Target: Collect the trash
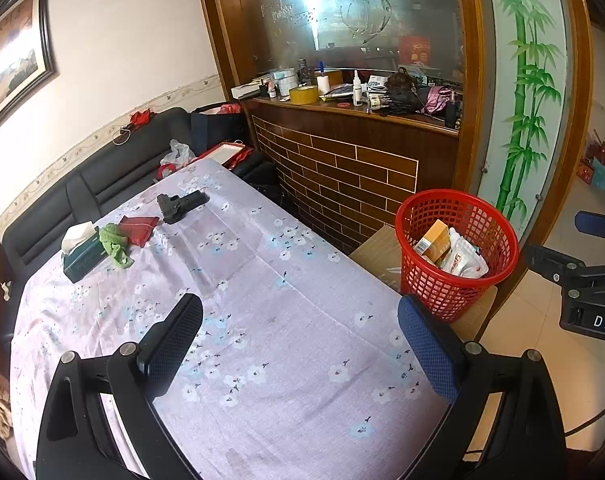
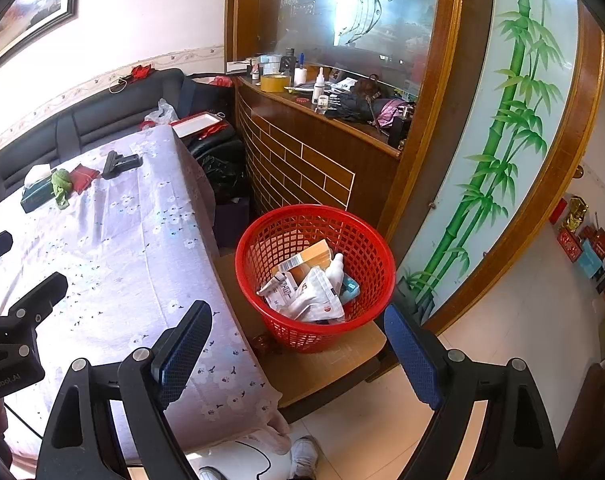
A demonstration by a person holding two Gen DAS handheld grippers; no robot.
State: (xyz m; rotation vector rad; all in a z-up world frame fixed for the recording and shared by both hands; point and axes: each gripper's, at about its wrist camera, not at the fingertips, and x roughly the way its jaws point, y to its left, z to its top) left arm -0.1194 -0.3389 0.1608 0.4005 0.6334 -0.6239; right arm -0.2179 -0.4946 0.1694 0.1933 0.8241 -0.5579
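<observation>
A red mesh basket [image 2: 278, 320] stands on a low wooden stool [image 2: 322, 368] beside the table. It holds an orange box [image 2: 308, 258], white pouches [image 2: 316, 296] and a small white bottle [image 2: 335, 266]. My right gripper [image 2: 298, 310] is open and empty, hovering in front of and above the basket. Open and empty too, my left gripper [image 1: 300, 302] hangs over the floral tablecloth [image 1: 262, 280], with the basket [image 1: 442, 292] to its right. At the table's far end lie a tissue box [image 1: 82, 256], a crumpled green cloth [image 1: 116, 242], a red pouch [image 1: 140, 226] and a black gun-shaped object [image 1: 180, 206].
A black sofa [image 1: 102, 176] runs behind the table. A brick-patterned wooden counter [image 1: 342, 168] with clutter on top stands beyond the basket, next to a bamboo-painted panel [image 2: 498, 140]. Tiled floor [image 2: 522, 320] lies to the right. A person's white shoe [image 2: 304, 456] shows below the table edge.
</observation>
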